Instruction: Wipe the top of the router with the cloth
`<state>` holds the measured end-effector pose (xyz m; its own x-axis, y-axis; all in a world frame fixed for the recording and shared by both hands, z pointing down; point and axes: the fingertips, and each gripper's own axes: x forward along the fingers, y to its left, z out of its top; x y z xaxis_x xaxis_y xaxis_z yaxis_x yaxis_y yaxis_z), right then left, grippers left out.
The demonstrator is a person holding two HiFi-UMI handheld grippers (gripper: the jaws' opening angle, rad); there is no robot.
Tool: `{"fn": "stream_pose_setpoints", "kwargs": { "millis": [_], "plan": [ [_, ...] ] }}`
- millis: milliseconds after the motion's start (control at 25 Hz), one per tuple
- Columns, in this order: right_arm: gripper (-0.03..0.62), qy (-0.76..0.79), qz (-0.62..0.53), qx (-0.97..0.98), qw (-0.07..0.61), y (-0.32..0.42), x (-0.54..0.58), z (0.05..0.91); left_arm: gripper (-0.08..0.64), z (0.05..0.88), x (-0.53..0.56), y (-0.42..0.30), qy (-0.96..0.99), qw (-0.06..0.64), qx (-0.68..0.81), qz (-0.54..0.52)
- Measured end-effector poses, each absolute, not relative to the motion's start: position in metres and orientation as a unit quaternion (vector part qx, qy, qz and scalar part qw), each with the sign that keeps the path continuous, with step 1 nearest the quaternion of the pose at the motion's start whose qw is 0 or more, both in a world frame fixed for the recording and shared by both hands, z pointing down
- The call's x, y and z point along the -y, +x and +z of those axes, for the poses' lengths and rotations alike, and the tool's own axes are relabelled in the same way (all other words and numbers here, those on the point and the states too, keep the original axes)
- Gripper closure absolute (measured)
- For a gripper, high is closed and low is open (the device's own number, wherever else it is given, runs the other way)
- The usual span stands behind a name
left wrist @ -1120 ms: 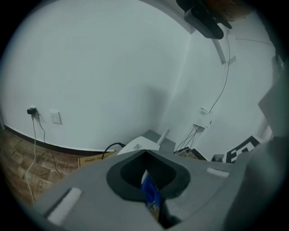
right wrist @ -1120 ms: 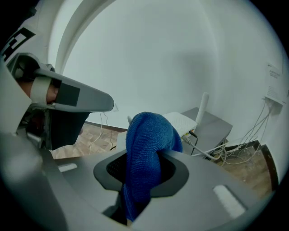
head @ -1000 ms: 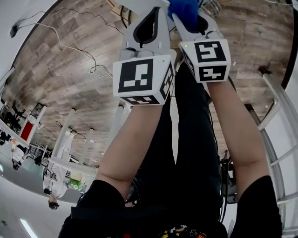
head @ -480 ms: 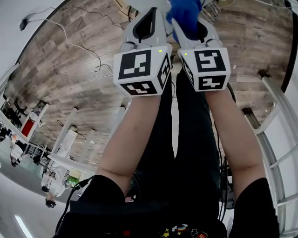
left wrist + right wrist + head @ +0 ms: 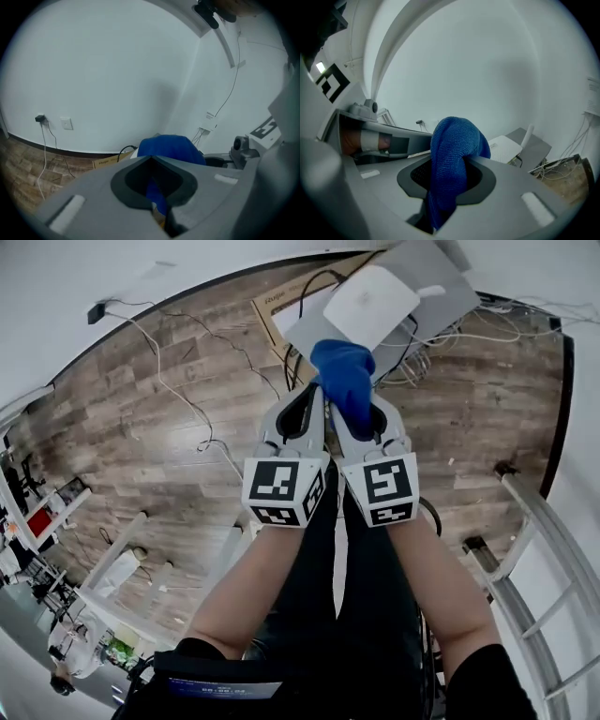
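Head view: the router (image 5: pixel 370 306) lies flat on a grey board (image 5: pixel 441 296), straight ahead of both grippers and just beyond the cloth (image 5: pixel 345 381), not yet touched. The right gripper (image 5: pixel 367 427) clamps the cloth, which bulges past its tips toward the router, so it is likely the one to reach forward. The left gripper (image 5: pixel 302 416), pressed alongside, has its jaws together, apparently empty.

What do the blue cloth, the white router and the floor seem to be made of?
The cloth: soft knitted microfibre, likely; fine looped texture shows.
The router: smooth matte white plastic, probably; even surface, rounded corners.
The floor: wood-look planks, laminate or wood; grain and seams show.
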<state>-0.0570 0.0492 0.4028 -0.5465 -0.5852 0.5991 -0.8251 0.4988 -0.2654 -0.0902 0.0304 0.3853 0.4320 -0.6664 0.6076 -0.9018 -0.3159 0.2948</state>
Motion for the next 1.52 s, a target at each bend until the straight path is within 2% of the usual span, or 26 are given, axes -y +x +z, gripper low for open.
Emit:
{"fn": "stream_pose_setpoints", "kwargs": {
  "millis": [320,880,1120,1520],
  "plan": [
    [0.469,0.417,0.266,0.833,0.248,-0.051,-0.045,0.498,0.56,0.454,-0.028,-0.086,0.793,0.32,0.488,0.173],
    [0.469,0.423,0.298,0.817,0.253,-0.043,-0.024,0.569,0.56,0.51,-0.015,-0.077,0.797,0.319,0.482,0.176],
    [0.471,0.417,0.272,0.829,0.253,-0.048,-0.029,0.542,0.56,0.499,-0.011,-0.08,0.797,0.323,0.479,0.173],
    [0.471,0.489,0.255,0.799,0.24,-0.023,-0.008,0.414,0.56,0.415,-0.008,-0.077,0.81,0.346,0.441,0.17]
  ]
}}
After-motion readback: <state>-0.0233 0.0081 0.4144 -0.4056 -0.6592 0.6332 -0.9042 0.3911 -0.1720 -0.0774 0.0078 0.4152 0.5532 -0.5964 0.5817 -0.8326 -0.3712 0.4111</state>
